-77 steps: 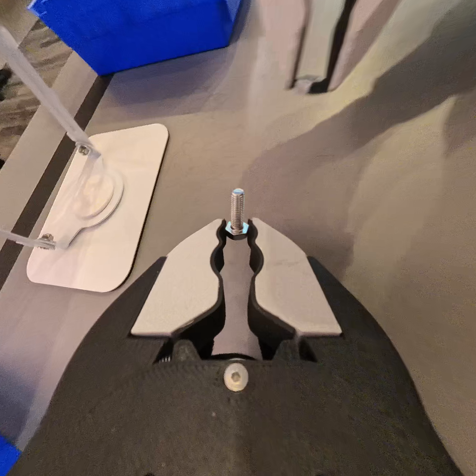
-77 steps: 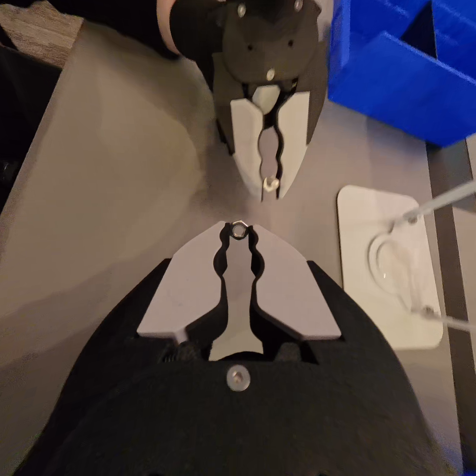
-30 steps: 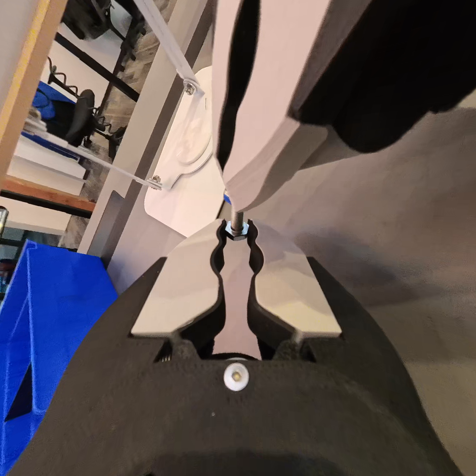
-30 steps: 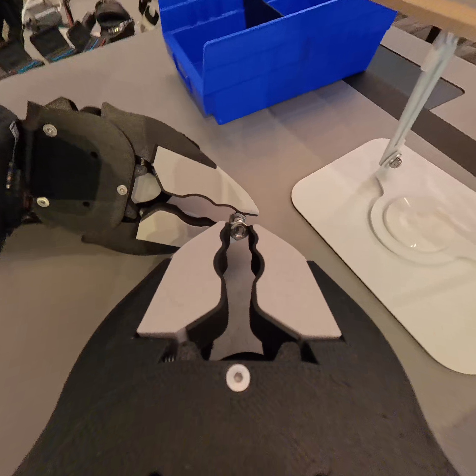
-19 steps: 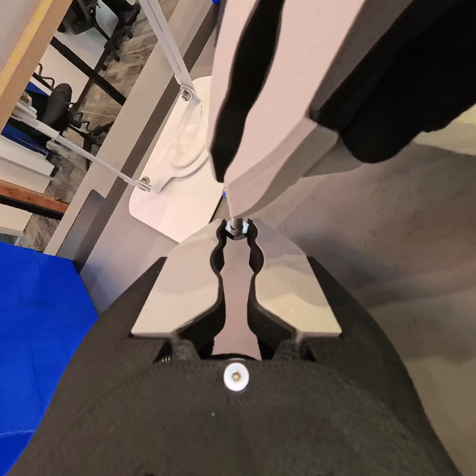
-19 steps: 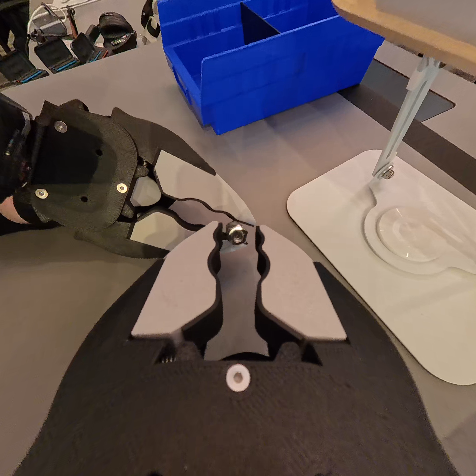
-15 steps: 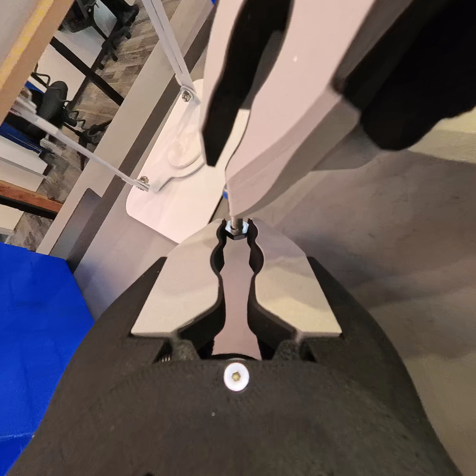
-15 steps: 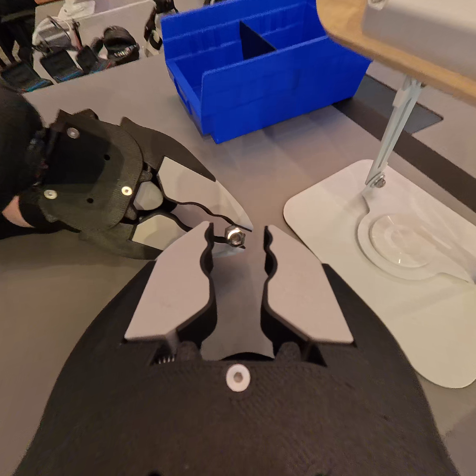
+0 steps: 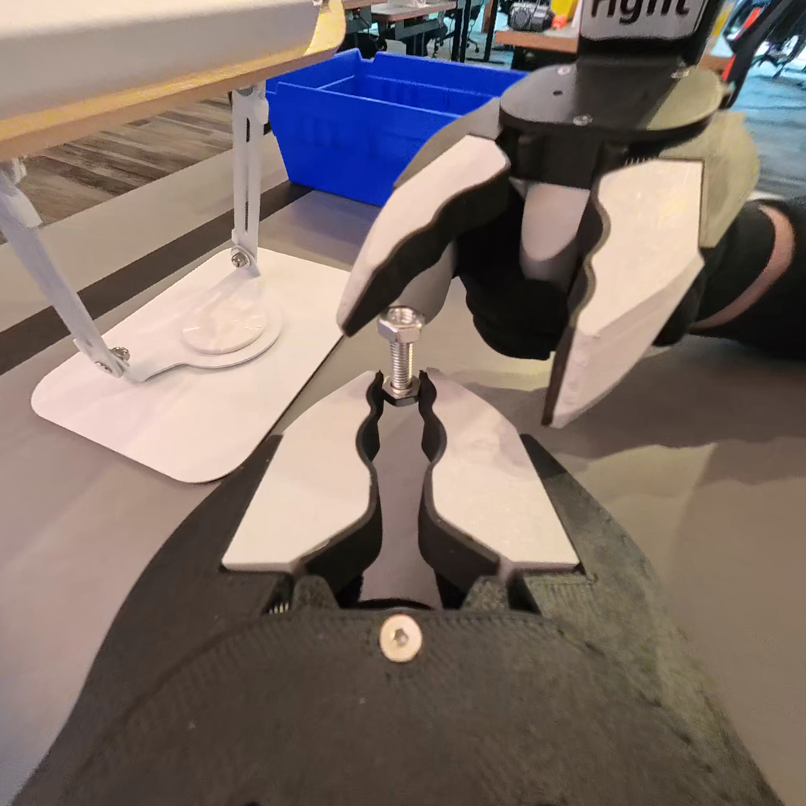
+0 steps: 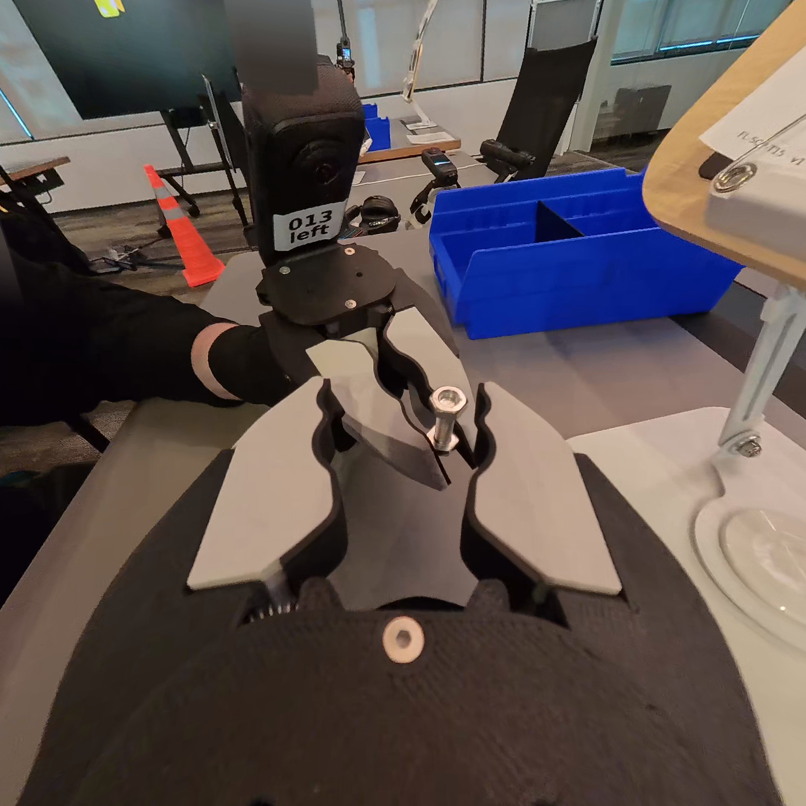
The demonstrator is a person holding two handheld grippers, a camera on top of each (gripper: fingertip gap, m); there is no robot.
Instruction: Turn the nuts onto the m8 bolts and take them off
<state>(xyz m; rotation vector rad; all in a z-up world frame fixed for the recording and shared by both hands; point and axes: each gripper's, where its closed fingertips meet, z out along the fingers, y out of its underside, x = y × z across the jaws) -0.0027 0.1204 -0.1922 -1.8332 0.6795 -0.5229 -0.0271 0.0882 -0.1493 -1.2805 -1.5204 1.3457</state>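
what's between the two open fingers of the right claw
The nut on top of the bolt, near the right finger, touching neither; the left claw grips the bolt's head. Right wrist view shows it.

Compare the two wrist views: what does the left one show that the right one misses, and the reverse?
Left wrist view only: the right gripper from the front, fingers spread wide, a gloved hand behind it. Right wrist view only: an orange cone, the camera atop the left gripper, the bin's divider. Both: the bolt clamped by its head in the left fingers, the nut on its tip, blue bin, white stand base.
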